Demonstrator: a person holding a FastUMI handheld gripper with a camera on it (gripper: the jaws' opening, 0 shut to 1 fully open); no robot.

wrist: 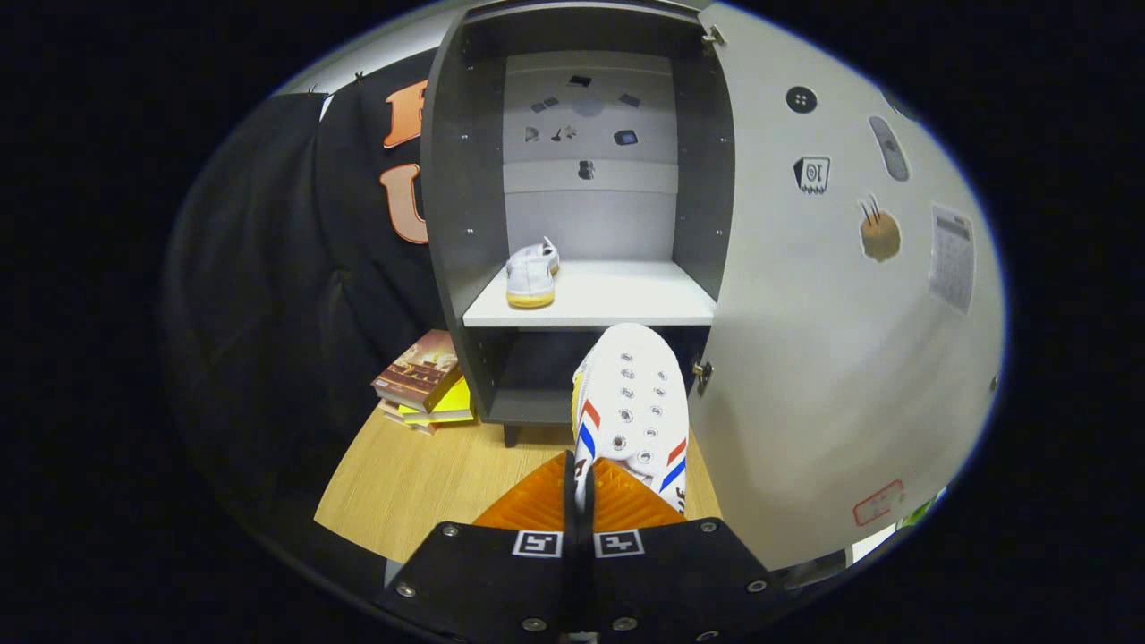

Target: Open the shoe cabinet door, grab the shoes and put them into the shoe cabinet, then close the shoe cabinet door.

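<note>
On the far left, the booth's black cloth wall (pixel 268 268) hangs in folds behind the wooden table (pixel 420 483). Near the cabinet's left foot, a small stack of books (pixel 420 380) lies on the table, a brown-covered one on top of yellow ones.

Right of the books stands the shoe cabinet (pixel 456 179), dark grey outside with a pale back panel that carries a few small stickers. Its white shelf (pixel 617 300) holds one white shoe (pixel 531 273) with a yellowish sole, set toward the left side of the shelf with its heel turned to me.

Just ahead of my fingers, I hold the second shoe (pixel 637 402), white with red and blue stripes and metal eyelets, its toe pointing at the dark lower compartment under the shelf. My gripper (pixel 580 496) has its fingers drawn close together, pinching the near edge of this shoe's upper between them.

To the right, the cabinet door (pixel 832 358) stands swung open, pale grey and dotted with stickers, hinges showing along its left edge.
</note>
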